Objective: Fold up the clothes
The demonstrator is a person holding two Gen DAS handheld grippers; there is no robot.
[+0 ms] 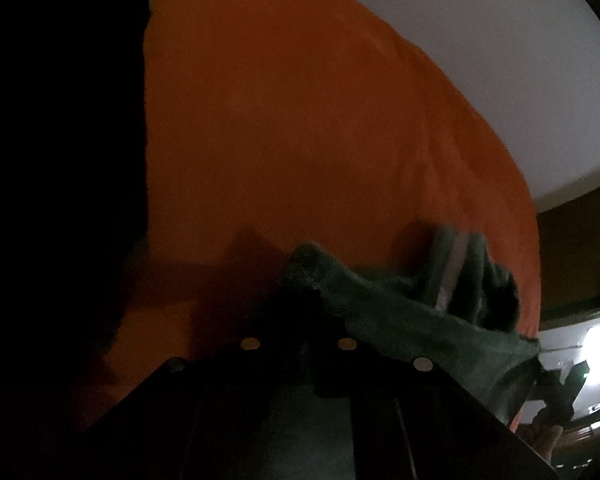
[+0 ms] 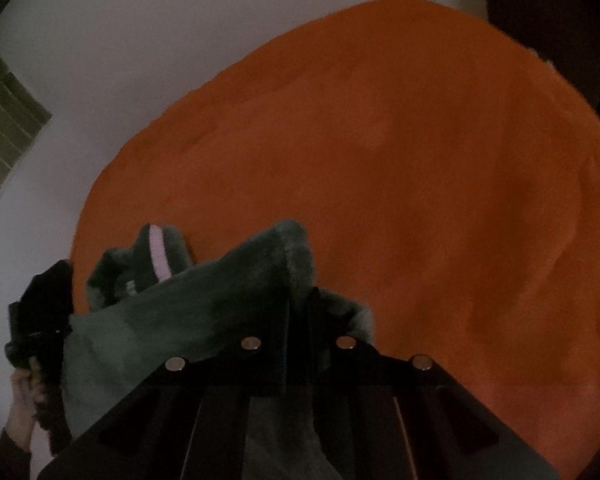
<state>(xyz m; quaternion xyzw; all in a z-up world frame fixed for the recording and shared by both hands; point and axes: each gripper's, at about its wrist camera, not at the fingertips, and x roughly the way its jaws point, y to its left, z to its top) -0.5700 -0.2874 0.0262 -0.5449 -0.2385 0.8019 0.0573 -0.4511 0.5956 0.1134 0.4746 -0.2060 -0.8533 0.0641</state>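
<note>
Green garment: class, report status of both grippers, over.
Left gripper shut on green garment. Right gripper shut on it too. Garment hangs over orange cloth. Nothing in the way.

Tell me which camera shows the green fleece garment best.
The right wrist view: the green fleece garment fills its lower left, fuzzy edge and pale stripe clear, pinched in the right gripper. The left wrist view shows a darker, blurrier bunch draped across the left gripper.

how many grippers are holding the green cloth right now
2. The right gripper is shut on one edge of the fuzzy dark green garment; the left gripper pinches another edge, over the orange cloth. The grip points are partly hidden.
</note>
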